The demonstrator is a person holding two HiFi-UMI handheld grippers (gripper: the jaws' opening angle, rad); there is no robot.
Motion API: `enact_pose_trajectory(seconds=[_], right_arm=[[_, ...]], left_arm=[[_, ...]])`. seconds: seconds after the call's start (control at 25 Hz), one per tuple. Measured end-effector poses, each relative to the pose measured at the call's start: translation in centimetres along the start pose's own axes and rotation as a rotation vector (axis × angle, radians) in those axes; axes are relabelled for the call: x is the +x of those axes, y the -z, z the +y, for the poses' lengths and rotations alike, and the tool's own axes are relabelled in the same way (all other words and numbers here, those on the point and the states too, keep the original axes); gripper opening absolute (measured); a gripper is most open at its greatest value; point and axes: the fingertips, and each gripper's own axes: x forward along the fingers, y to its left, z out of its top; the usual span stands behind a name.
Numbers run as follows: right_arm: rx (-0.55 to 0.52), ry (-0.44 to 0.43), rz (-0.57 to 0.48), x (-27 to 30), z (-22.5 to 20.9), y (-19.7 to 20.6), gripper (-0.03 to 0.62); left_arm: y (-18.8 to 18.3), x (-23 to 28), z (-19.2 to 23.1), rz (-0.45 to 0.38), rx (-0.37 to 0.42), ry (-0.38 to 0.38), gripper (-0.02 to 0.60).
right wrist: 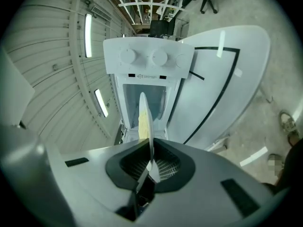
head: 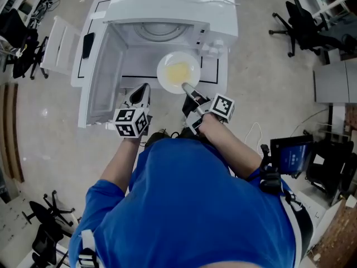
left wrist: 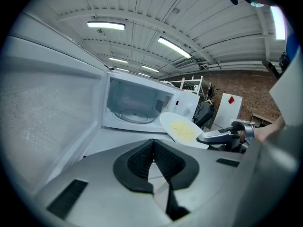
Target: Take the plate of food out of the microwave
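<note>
Round white plate of yellow food (head: 177, 71), rim pinched in right gripper (head: 187, 87) jaws.
May tip, spilling by white table (head: 215, 74) front edge: one-sided grip, left gripper (head: 143, 91) jaws together, empty.

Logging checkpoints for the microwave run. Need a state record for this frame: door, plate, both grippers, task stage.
microwave: white, cavity open toward the person
door: open, swung to the person's left
plate: white, with yellow food on it, outside the cavity just in front of the opening
right gripper: shut on the plate's near rim
left gripper: jaws together, nothing between them, next to the open door
task stage: plate is out of the microwave, held up and not yet set down
</note>
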Motion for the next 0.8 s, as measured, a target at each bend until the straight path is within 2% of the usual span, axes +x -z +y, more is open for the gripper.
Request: enact_pose_trajectory(seconds=[0.52,0.8], right_arm=[[-0.026,0.031,-0.145,-4.9,0.0,5.8,0.023],[-0.028,0.05,-0.18,-7.7,-0.2,9.4,0.023]], left_arm=[[1.8,-5.6,-0.6,-0.002,-0.007,0.146,0.011],[2.5,-8.5,-1.7,-0.018,-0.029,0.198,0.011]])
